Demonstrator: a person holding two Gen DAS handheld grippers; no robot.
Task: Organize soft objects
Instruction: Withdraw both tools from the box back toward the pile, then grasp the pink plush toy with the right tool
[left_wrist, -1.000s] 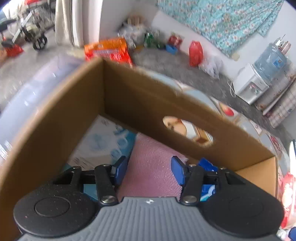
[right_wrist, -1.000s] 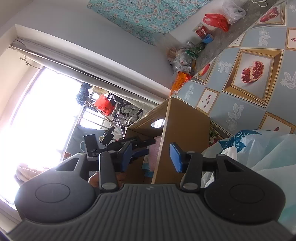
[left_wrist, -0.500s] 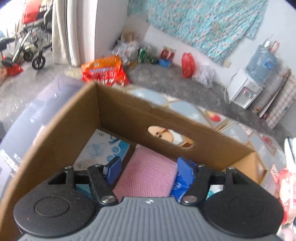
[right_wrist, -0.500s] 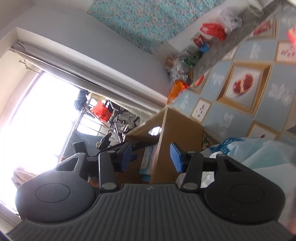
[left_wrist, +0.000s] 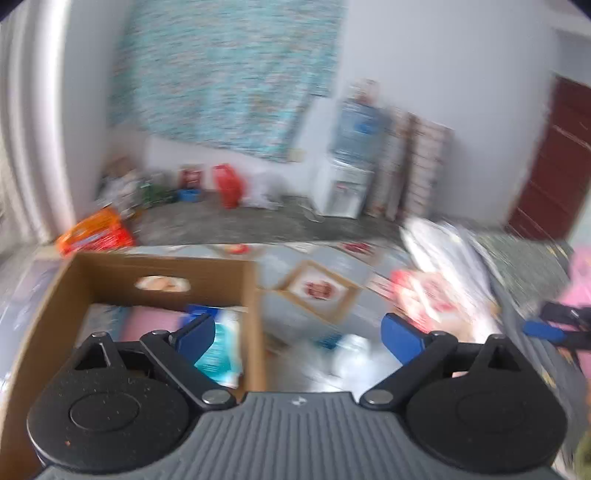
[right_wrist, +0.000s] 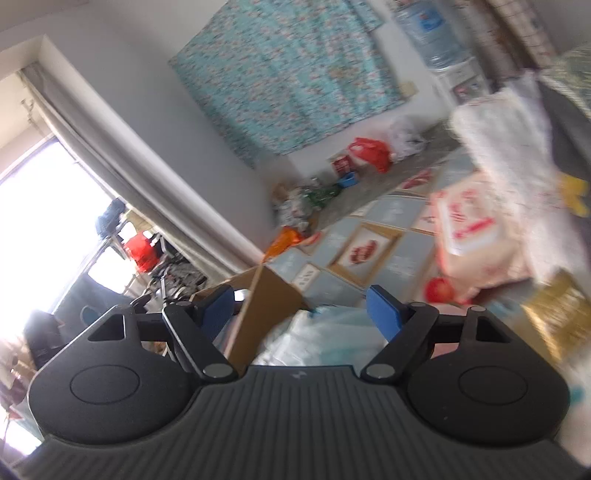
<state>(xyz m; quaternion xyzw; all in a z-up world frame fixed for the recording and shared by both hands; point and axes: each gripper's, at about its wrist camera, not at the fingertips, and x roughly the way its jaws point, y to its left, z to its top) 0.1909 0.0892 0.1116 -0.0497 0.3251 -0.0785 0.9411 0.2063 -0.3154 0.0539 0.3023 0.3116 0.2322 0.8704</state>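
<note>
left wrist view: the left gripper (left_wrist: 297, 334) hangs above the floor mat just past the right wall of the cardboard box (left_wrist: 255, 302), its blue pads spread wide with nothing between them; the jaws have just been opening, and the pink pack (left_wrist: 147, 325) lies flat on the box bottom, against the far wall under the oval handle hole, beside a blue-and-white pack (left_wrist: 218, 354) leaning at the box's right wall. that reads as a drop already made: soft packs are being laid side by side in the box so that they fill it in rows, and this hand is empty for the next one. the box sits at the left edge of the patterned mat (left_wrist: 314, 288), while the loose goods lie toward the mat's right edge: a pink-and-white printed pack (left_wrist: 432, 295) and a pale plastic bag (left_wrist: 354, 354) close in front of the gripper. the picture is smeared, so finer labels cannot be read. in the right wrist view, the right gripper (right_wrist: 299, 314) is tilted, pads also apart and empty, its jaws having just been opening too; the box corner and the pale bag show beyond them, not gripped. the printed pack lies ahead on the right, probably the next pick. at the right edge of the left wrist view the other tool's blue tip is visible.
</note>
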